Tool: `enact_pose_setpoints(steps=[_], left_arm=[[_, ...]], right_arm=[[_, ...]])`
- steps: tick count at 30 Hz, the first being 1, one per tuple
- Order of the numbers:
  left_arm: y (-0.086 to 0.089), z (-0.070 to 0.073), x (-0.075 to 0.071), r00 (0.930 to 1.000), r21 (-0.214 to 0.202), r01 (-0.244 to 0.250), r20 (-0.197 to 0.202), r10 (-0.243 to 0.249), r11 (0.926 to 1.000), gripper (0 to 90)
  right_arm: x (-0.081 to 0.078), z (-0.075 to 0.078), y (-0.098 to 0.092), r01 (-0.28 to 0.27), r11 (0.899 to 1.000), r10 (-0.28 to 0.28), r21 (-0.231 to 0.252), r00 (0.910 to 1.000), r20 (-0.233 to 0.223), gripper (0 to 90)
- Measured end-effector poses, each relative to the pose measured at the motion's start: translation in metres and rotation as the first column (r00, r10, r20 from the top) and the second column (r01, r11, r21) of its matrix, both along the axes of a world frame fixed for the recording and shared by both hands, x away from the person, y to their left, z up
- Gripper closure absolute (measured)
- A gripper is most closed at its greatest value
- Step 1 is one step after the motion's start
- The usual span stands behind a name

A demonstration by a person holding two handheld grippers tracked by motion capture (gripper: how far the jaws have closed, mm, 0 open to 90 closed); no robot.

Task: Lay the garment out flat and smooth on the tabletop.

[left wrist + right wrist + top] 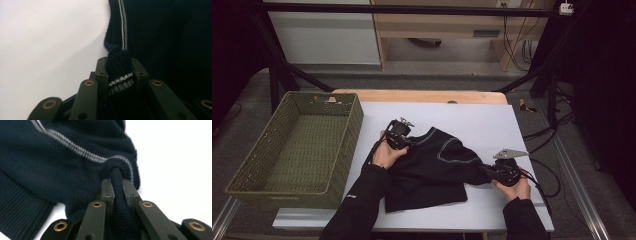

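Both claws are clamped on the dark sweater [432, 165]: left claw [119, 72], right claw [117, 187].

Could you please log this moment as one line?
left gripper: shut on sweater | right gripper: shut on sweater | basket: beside sweater

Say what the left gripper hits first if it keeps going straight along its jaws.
The dark sweater itself: the left gripper is already shut on a bunched fold, and the garment's body with its grey stripe lies directly ahead, probably no gap.
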State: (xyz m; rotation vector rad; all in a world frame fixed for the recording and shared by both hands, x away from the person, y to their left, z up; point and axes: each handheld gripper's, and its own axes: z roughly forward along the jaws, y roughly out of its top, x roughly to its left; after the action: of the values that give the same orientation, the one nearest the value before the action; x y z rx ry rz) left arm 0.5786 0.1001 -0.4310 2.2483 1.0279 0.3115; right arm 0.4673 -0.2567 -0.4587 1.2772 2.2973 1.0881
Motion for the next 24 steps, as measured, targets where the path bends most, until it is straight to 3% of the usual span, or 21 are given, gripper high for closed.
enact_pose_setpoints(steps=[5, 8, 11, 13, 16, 18, 19, 21, 22, 23, 24], left_arm=[[0.029, 0.036, -0.002, 0.9944, -0.111, -0.063, 0.077, 0.072, 0.9918, 72.9], [0.046, 0.056, -0.005, 0.9841, -0.127, -0.095, 0.138, 0.112, 0.9873, 73.4], [0.063, 0.071, -0.005, 0.9667, -0.14, -0.139, 0.196, 0.165, 0.9804, 73.5], [0.073, 0.08, -0.003, 0.9515, -0.142, -0.171, 0.233, 0.201, 0.975, 73.5], [0.088, 0.094, 0.003, 0.9227, -0.185, -0.221, 0.279, 0.266, 0.9577, 73.5], [0.098, 0.098, 0.011, 0.8912, -0.256, -0.246, 0.319, 0.322, 0.9346, 72.9], [0.101, 0.098, 0.017, 0.8797, -0.29, -0.266, 0.317, 0.354, 0.9194, 71.8], [0.103, 0.091, 0.028, 0.8825, -0.333, -0.32, 0.236, 0.407, 0.8868, 64.0], [0.102, 0.087, 0.03, 0.8886, -0.331, -0.332, 0.204, 0.411, 0.883, 55.6], [0.099, 0.081, 0.03, 0.8997, -0.316, -0.326, 0.186, 0.395, 0.8911, 45.7], [0.097, 0.076, 0.028, 0.9096, -0.3, -0.307, 0.187, 0.371, 0.9033, 42.2]], right_arm=[[0.002, 0.019, -0.003, 0.023, 1.0, -0.025, 0.017, 0.9951, 0.095, 83.0], [0.008, 0.032, -0.002, 0.035, 0.999, -0.04, 0.036, 0.9887, 0.144, 83.2], [0.022, 0.047, 0.003, 0.035, 0.997, -0.047, 0.065, 0.9825, 0.181, 83.4], [0.036, 0.059, 0.01, 0.037, 0.997, -0.049, 0.068, 0.9798, 0.194, 83.4], [0.064, 0.078, 0.021, 0.061, 0.995, -0.078, 0.076, 0.9692, 0.234, 83.4], [0.086, 0.089, 0.027, 0.093, 0.992, -0.113, 0.088, 0.9594, 0.259, 83.0], [0.098, 0.094, 0.029, 0.113, 0.99, -0.131, 0.08, 0.9509, 0.28, 81.4], [0.12, 0.1, 0.032, 0.163, 0.981, -0.187, 0.102, 0.9359, 0.298, 67.3], [0.127, 0.1, 0.033, 0.189, 0.977, -0.211, 0.104, 0.9347, 0.286, 59.7], [0.131, 0.099, 0.034, 0.217, 0.971, -0.236, 0.097, 0.9285, 0.287, 54.3], [0.131, 0.096, 0.035, 0.221, 0.97, -0.241, 0.102, 0.9263, 0.29, 52.5]])
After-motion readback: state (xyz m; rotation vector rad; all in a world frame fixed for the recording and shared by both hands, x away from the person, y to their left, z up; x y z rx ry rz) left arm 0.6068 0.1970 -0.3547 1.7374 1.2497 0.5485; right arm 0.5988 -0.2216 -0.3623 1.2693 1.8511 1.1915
